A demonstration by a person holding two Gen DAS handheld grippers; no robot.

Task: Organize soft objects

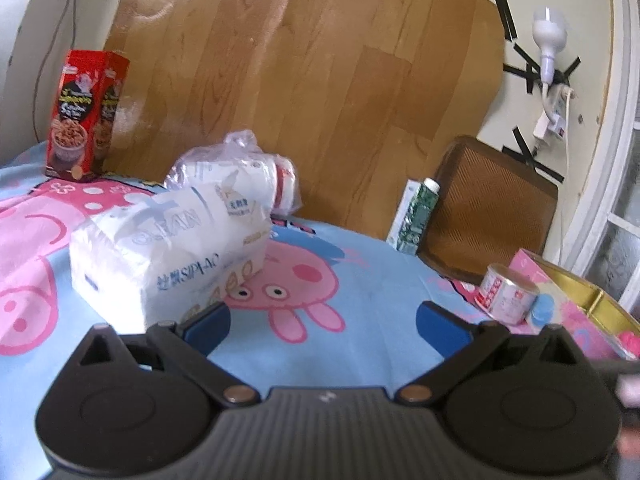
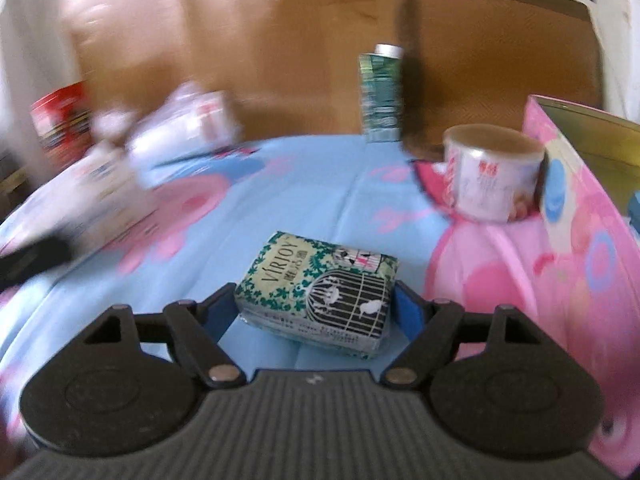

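Note:
A green and white tissue pack [image 2: 320, 288] sits between the blue pads of my right gripper [image 2: 314, 308], which is closed on it just above the blue cartoon bedsheet [image 2: 304, 196]. My left gripper [image 1: 324, 322] is open and empty over the sheet. A large white tissue pack [image 1: 168, 248] lies just left of its left finger [image 1: 208, 326], with a clear plastic bag of white items [image 1: 240, 172] behind it. Both show blurred in the right wrist view, the pack [image 2: 100, 188] and the bag [image 2: 188, 124].
A pink box with a gold inside [image 2: 580, 216] stands at the right; it also shows in the left wrist view [image 1: 576, 300]. A white can [image 2: 492, 172] sits beside it. A green carton [image 2: 380, 96], a brown cushion [image 1: 488, 208] and a red box [image 1: 86, 116] stand at the back.

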